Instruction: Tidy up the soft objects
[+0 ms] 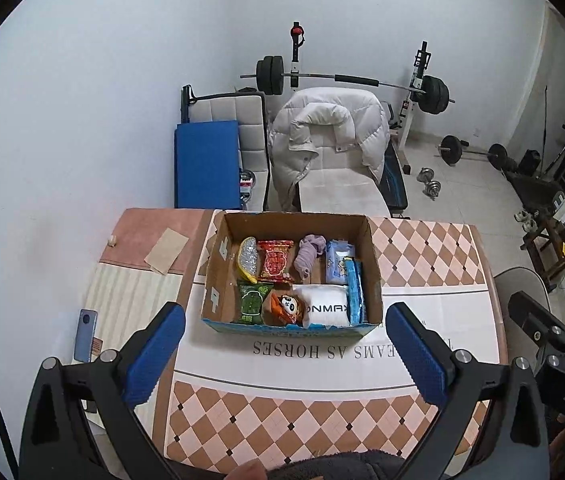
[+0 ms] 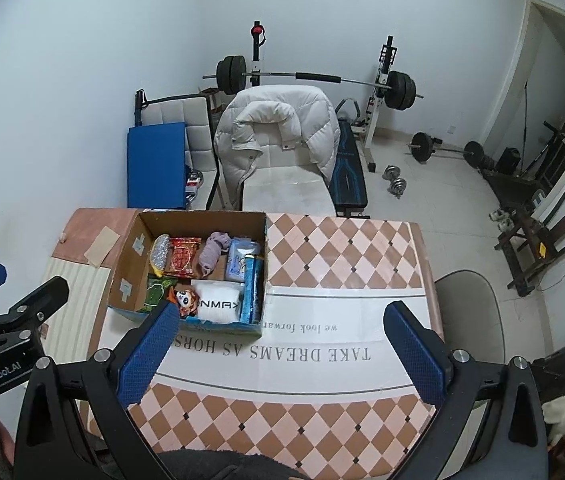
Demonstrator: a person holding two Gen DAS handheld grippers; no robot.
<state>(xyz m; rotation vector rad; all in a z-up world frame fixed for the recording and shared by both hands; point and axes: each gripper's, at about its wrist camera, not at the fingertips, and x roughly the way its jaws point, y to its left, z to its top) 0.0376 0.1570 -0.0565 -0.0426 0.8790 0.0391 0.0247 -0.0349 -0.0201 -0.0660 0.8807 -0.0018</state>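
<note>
An open cardboard box (image 1: 214, 276) (image 2: 126, 264) stands on the checkered tablecloth. In it lie a silver-yellow pouch (image 1: 248, 258), a red snack pack (image 1: 276, 266), a lilac cloth (image 1: 308, 256), a blue tissue pack (image 1: 336, 266), a green packet (image 1: 251, 303), a panda toy (image 1: 288, 308), a white roll (image 1: 326, 311) and a blue wrapper (image 1: 355, 294). My left gripper (image 1: 286, 354) is open and empty, held above the table in front of the box. My right gripper (image 2: 282, 350) is open and empty, to the box's right front.
A phone (image 1: 84, 334) lies at the table's left edge, a brown paper piece (image 1: 164, 256) at the far left. Behind the table stand a chair with a white jacket (image 1: 330, 136), a blue mat (image 1: 206, 164) and a barbell rack (image 1: 346, 80). Another chair (image 2: 470, 312) stands on the right.
</note>
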